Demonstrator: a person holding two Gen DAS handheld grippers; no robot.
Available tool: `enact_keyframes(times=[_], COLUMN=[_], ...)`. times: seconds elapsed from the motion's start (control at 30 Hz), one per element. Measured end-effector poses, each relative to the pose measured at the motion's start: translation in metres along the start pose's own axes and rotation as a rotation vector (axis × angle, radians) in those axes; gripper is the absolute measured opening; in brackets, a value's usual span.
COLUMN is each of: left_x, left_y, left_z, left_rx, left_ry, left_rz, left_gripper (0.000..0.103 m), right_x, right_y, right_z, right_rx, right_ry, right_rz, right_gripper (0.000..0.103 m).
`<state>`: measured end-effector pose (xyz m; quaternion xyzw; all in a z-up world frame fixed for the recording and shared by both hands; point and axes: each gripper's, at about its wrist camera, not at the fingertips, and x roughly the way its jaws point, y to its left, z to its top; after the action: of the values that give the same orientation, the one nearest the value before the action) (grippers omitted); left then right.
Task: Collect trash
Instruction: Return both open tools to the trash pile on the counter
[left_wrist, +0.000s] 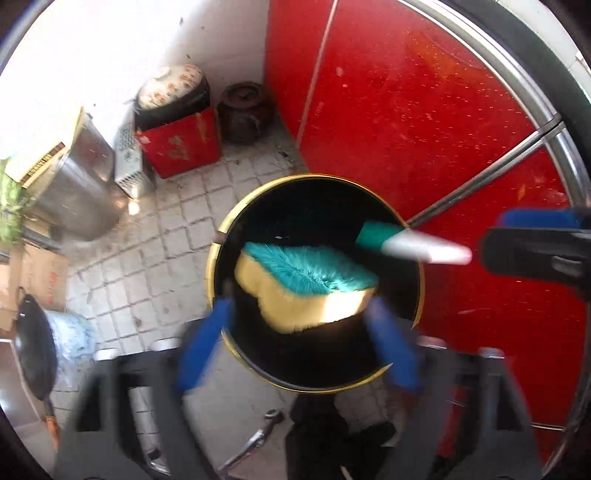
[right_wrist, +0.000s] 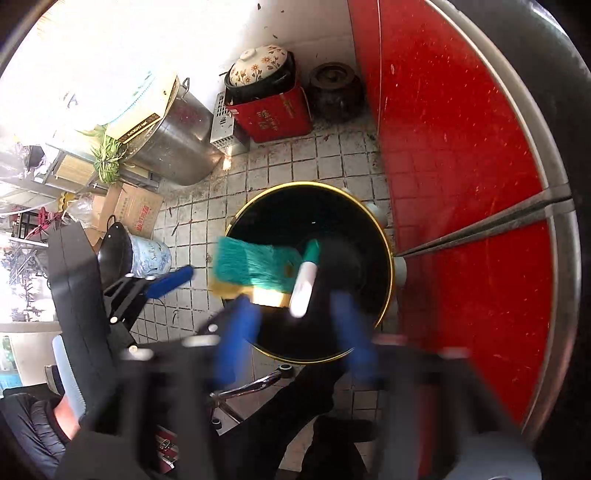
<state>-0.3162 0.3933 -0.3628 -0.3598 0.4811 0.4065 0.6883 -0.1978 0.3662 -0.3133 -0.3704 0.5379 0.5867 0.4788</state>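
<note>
Black round bin (left_wrist: 317, 369), gold-rimmed, on pale tiled floor (left_wrist: 162, 236) beside red cabinet (left_wrist: 406, 110). Over its mouth: yellow sponge (left_wrist: 306, 295) with teal scouring face, free between the spread blue fingers of the left gripper (left_wrist: 295, 343); green-capped white marker (right_wrist: 304, 284), loose between the parted fingers of the right gripper (right_wrist: 291, 332). Neither item is clamped.
</note>
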Motion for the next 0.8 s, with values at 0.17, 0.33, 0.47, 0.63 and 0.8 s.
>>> enact_keyframes(times=[0.17, 0.33, 0.47, 0.63, 0.8], left_x=[-0.015, -0.060, -0.121, -0.196, -0.247], left_y=[0.004, -0.005, -0.036, -0.112, -0.228], left_z=[-0.002, -0.004, 0.002, 0.011, 0.011], left_rx=[0.010, 0.071, 0.166, 0.357, 0.565], left_ry=[-0.011, -0.060, -0.142, -0.251, -0.294], left_rz=[-0.002, 0.015, 0.017, -0.040, -0.221], left_gripper=[0.085, 0.085, 0.090, 0.096, 0.096], right_x=[-0.030, -0.083, -0.157, -0.268, -0.354], right_y=[0.006, 0.016, 0.012, -0.031, -0.095], right_z=[-0.005, -0.022, -0.051, -0.123, -0.219], right_rx=[-0.028, -0.052, -0.028, 0.103, 0.344], right_ry=[-0.052, -0.118, -0.237, -0.440, -0.571], right_rz=[0.034, 0.054, 0.046, -0.093, -0.274], right_gripper=[0.079, 0.079, 0.082, 0.088, 0.088])
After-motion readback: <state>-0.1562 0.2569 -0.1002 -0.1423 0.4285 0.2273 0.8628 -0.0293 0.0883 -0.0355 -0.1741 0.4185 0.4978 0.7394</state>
